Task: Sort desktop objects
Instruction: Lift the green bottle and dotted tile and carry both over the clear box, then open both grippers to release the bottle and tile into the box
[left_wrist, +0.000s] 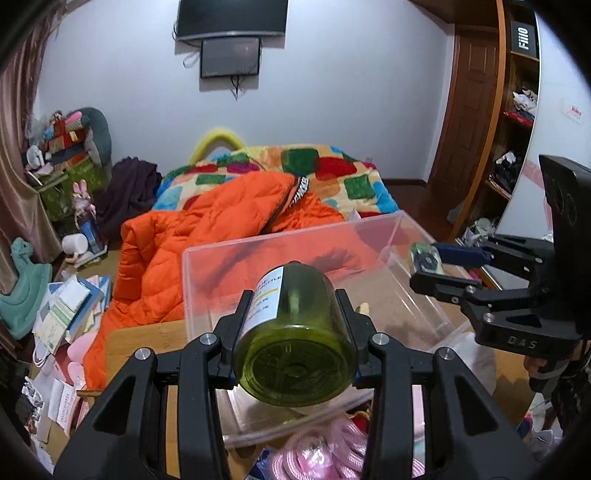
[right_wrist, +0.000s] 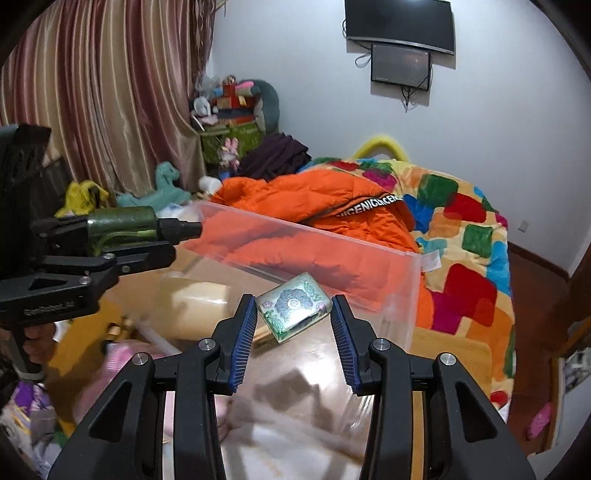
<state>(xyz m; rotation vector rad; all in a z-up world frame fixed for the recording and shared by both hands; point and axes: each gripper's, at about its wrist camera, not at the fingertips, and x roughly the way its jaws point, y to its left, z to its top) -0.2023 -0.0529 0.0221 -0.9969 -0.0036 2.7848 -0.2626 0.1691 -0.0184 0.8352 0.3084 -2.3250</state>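
Low in the left wrist view, the left gripper (left_wrist: 293, 338) is clenched on a green bottle (left_wrist: 295, 339), its pads pressing both sides. Bottle's base faces the camera, long axis running away along the fingers, black cap end leading; a white label shows on its upper left flank. Translucent olive plastic, round, smooth: it could slip if the squeeze eases.

Same story low in the right wrist view: the right gripper (right_wrist: 293, 314) grasps a small block (right_wrist: 293, 310), a clear, rounded rectangle with a dark floral pattern and green leaves inside, lying tilted crosswise between the blue ribbed pads (right_wrist: 245, 332), corners caught by each.

Just beyond both sets of fingers sits the clear bin (left_wrist: 388, 236), open-topped, on the wooden desk (left_wrist: 140, 332). That's the relation that matters: both loads hang over or just short of the bin's near part, so I judge a drop comes next. From the left view, the right gripper's block is at middle right, over the bin's right rim; neither hand looks clearly nearer.

Behind the bin, an orange jacket (left_wrist: 207, 229) on a patchwork blanket (left_wrist: 332, 166), then the wall screens (left_wrist: 231, 33).
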